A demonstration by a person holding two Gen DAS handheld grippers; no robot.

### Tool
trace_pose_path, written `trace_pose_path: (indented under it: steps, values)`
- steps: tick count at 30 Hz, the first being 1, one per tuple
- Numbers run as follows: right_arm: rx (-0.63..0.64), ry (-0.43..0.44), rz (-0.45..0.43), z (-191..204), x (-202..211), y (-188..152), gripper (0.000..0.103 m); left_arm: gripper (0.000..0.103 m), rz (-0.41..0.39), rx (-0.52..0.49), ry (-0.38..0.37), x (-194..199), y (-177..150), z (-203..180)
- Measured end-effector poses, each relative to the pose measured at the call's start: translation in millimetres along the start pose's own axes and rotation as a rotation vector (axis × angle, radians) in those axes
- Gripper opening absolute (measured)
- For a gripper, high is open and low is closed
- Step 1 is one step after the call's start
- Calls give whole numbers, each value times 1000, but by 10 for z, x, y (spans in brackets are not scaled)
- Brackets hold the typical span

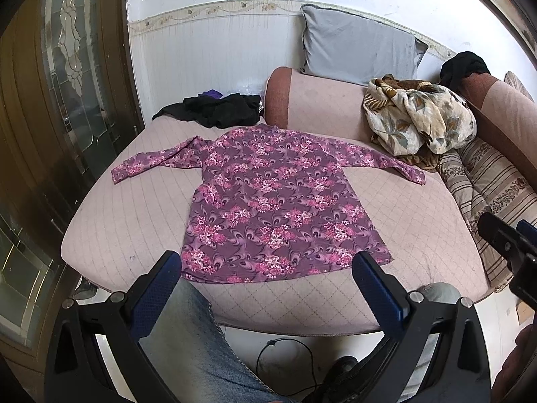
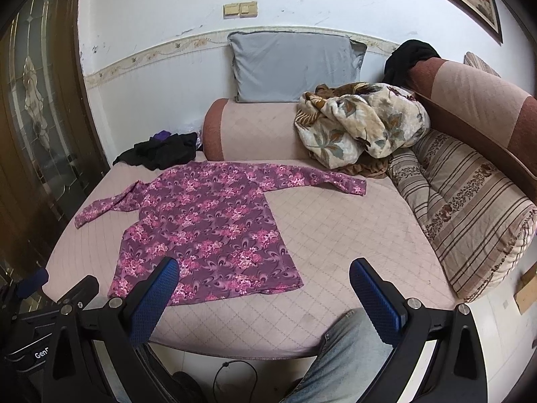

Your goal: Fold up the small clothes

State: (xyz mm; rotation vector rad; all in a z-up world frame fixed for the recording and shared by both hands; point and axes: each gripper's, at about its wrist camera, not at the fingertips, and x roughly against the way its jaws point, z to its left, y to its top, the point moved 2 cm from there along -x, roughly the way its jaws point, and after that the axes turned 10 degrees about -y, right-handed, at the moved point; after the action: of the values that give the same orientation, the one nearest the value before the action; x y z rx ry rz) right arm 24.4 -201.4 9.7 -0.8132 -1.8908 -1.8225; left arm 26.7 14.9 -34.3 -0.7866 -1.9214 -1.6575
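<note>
A purple long-sleeved shirt with pink flowers lies spread flat on the pink quilted sofa seat, both sleeves stretched out sideways, hem toward me. It also shows in the right wrist view. My left gripper is open and empty, held above the hem at the seat's front edge. My right gripper is open and empty, over the shirt's lower right corner. The right gripper shows at the edge of the left wrist view.
A heap of dark clothes lies at the back left of the seat. A crumpled floral blanket and a striped cushion lie at the right. A grey pillow leans on the wall. My legs in jeans stand before the seat.
</note>
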Motion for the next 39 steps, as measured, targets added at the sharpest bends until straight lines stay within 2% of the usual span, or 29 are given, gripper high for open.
trace_pose_path:
  steps: [9,13,17,21,24,26,28,33,39]
  values:
    - [-4,14,32,26,-228,27,103,101,48,20,12,-227,45,51]
    - [-8,46,50,46,-368,58,103,101,66,36,28,-385,88,130]
    - [8,54,63,105,-551,93,103,101,80,76,50,-587,172,297]
    - [35,116,87,263,-819,164,103,101,88,121,85,-828,292,566]
    - [40,169,86,423,-1013,261,103,101,79,166,124,-1032,429,886]
    - [12,247,76,539,-1165,338,103,101,68,192,155,-1135,515,1111]
    - [18,266,77,714,-1345,406,103,101,49,229,195,-1242,618,1429]
    - [146,322,82,1381,-1758,612,103,101,23,282,321,-1534,792,2295]
    - [270,436,98,2330,-2157,806,102,101,43,384,401,-2078,874,3505]
